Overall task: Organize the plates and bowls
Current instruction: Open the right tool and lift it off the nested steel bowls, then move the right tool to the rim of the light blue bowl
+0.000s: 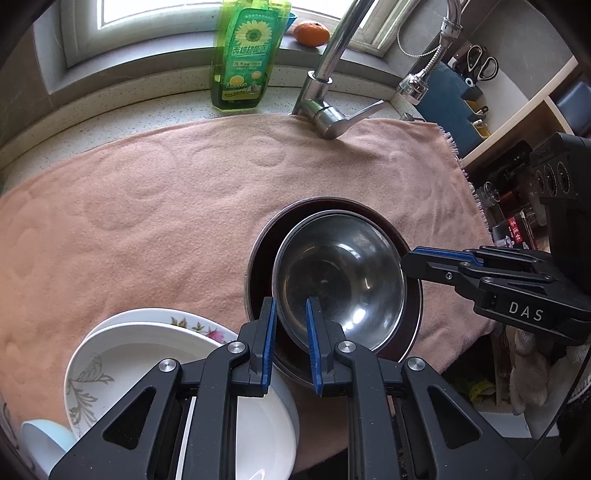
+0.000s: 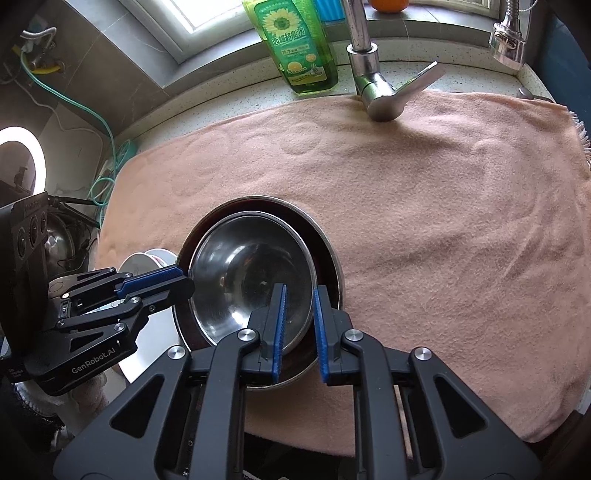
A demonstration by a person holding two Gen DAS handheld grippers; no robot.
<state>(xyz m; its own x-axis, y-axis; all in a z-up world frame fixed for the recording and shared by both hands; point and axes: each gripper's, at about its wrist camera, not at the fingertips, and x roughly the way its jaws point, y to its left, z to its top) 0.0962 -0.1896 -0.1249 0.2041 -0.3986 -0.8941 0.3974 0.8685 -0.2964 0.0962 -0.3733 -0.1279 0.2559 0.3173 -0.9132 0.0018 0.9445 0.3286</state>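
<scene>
- Left gripper (image 1: 290, 314): its two blue-padded fingers (image 1: 267, 332) stand a little apart, straddling the near-left rim of the steel bowl (image 1: 340, 280); one finger lies outside the wall, the other inside. Whether the pads press the rim I cannot tell
- Right gripper (image 2: 300, 306): fingers (image 2: 279, 325) likewise a little apart, one inside the steel bowl (image 2: 251, 273) and one outside, astride its near-right rim; contact with the metal cannot be made out
- In the left view the right gripper (image 1: 417, 264) comes in from the right with its tips at the bowl's right edge; in the right view the left gripper (image 2: 173, 282) comes in from the left and meets the bowl's left edge
- The steel bowl sits upright inside a wider dark pan (image 1: 258, 269), offset toward the pan's right side, so a crescent of dark bottom shows on the left
- Just left of the pan, near the left gripper, lies a stack of white plates (image 1: 122, 354): a plain one on top, a flowered one (image 1: 177, 319) beneath, and a pale blue bowl (image 1: 44, 439) at the lower left edge
- Pan and plates rest on a pink towel (image 1: 166, 192) spread over the counter
- Beyond the towel stand a chrome tap (image 1: 325, 107) and a green soap bottle (image 1: 243, 62)
- Farthest, an orange (image 1: 311, 33) lies on the window sill, and scissors (image 1: 480, 64) stand in a holder at the right
</scene>
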